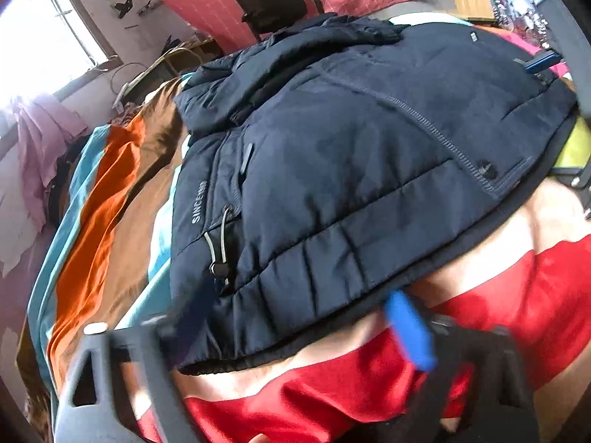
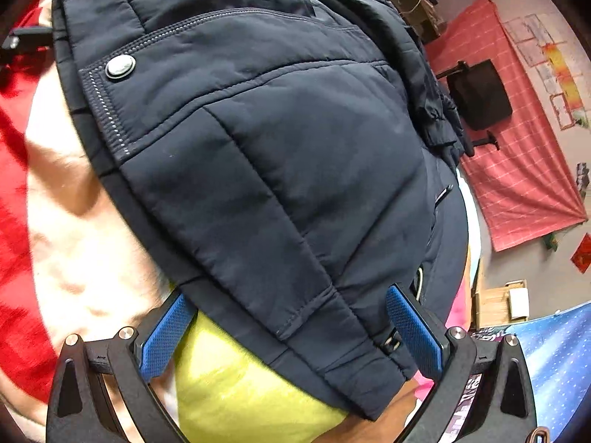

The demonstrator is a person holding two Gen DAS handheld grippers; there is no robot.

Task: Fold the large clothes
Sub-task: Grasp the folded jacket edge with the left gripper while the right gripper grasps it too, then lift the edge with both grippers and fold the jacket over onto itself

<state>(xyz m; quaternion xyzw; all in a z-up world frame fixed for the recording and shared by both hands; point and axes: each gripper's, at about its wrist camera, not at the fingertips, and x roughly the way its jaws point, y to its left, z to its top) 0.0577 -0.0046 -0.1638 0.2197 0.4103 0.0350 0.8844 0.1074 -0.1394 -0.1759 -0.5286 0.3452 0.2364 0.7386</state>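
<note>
A navy quilted jacket [image 1: 351, 170] lies spread on a bed, zipped, with a snap button [image 2: 120, 66] near its hem. My left gripper [image 1: 280, 317] sits at the jacket's near hem, blurred. Its grey finger is left of the hem and its blue pad [image 1: 410, 332] is right of it, a wide stretch of hem between them. At the jacket's [image 2: 277, 147] other hem corner is my right gripper [image 2: 291, 332]. Its blue pads [image 2: 166, 336] stand wide apart, one on each side of the corner, not pressing on it.
The bed carries a red and cream blanket [image 1: 517, 295], a yellow-green patch [image 2: 229, 387] and orange, teal and brown stripes [image 1: 103, 203]. Behind it stand a black office chair [image 1: 273, 3], a pink cloth on the wall [image 2: 517, 184] and a bright window [image 1: 37, 48].
</note>
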